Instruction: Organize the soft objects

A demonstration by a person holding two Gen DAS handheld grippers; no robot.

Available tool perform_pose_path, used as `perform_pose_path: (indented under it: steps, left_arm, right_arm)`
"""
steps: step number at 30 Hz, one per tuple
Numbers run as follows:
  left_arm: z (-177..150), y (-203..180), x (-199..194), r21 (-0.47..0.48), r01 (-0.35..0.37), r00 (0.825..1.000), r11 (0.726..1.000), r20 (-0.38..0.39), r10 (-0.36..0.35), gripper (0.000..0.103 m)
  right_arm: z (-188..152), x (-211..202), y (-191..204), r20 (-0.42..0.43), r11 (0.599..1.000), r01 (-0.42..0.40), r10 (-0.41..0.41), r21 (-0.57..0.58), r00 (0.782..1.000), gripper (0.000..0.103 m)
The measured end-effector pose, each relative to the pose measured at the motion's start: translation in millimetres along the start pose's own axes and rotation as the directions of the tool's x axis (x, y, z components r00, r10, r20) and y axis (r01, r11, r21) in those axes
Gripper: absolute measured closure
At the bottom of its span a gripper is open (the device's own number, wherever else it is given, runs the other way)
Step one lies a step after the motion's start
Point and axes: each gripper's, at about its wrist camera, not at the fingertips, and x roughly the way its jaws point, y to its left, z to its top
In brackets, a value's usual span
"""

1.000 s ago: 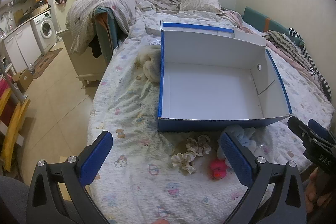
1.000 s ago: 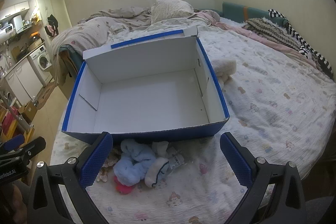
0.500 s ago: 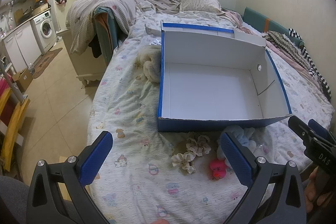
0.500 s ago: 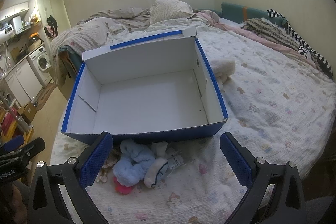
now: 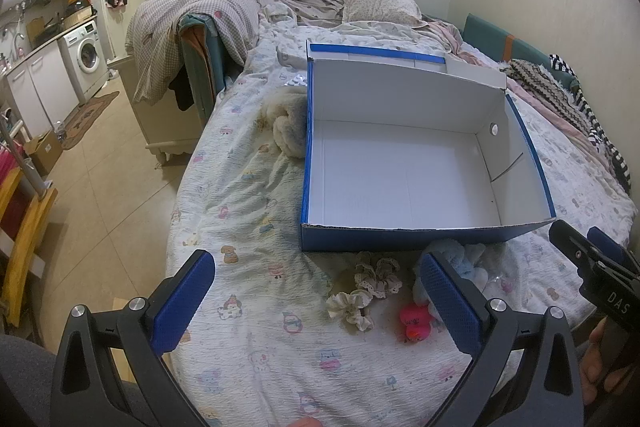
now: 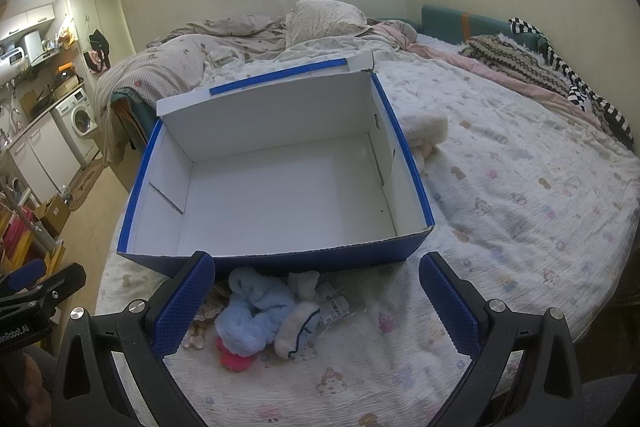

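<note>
An empty blue cardboard box with a white inside [image 5: 404,171] [image 6: 280,187] lies open on the bed. Just in front of it lie soft things: a light blue plush [image 6: 252,311] [image 5: 460,259], a cream sock-like piece [image 6: 296,327], cream lace scrunchies [image 5: 368,287] and a small pink toy [image 5: 416,321] [image 6: 234,357]. A fluffy cream plush [image 5: 288,123] lies at the box's left side, another cream plush [image 6: 426,131] at its right. My left gripper [image 5: 320,303] is open above the bed before the scrunchies. My right gripper [image 6: 316,303] is open above the blue plush.
The bed [image 5: 248,195] has a cartoon-print sheet; its left edge drops to a tiled floor [image 5: 92,195]. Rumpled quilts and a pillow [image 5: 376,5] lie at the far end. Striped clothes [image 6: 560,79] lie along the right wall. A washing machine [image 5: 86,53] stands far left.
Almost nothing has changed. Both grippers stay open and hold their place, with only a slight drift of the views.
</note>
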Motion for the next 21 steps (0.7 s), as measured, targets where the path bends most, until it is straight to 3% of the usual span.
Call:
perform_pose_path:
  steps: [21]
  left_arm:
    - [-0.5, 1.0, 0.3, 0.000, 0.000, 1.000, 1.000, -0.001, 0.000, 0.000]
  right_arm:
    - [1.7, -0.5, 0.4, -0.004, 1.000, 0.000, 0.000, 0.002, 1.000, 0.000]
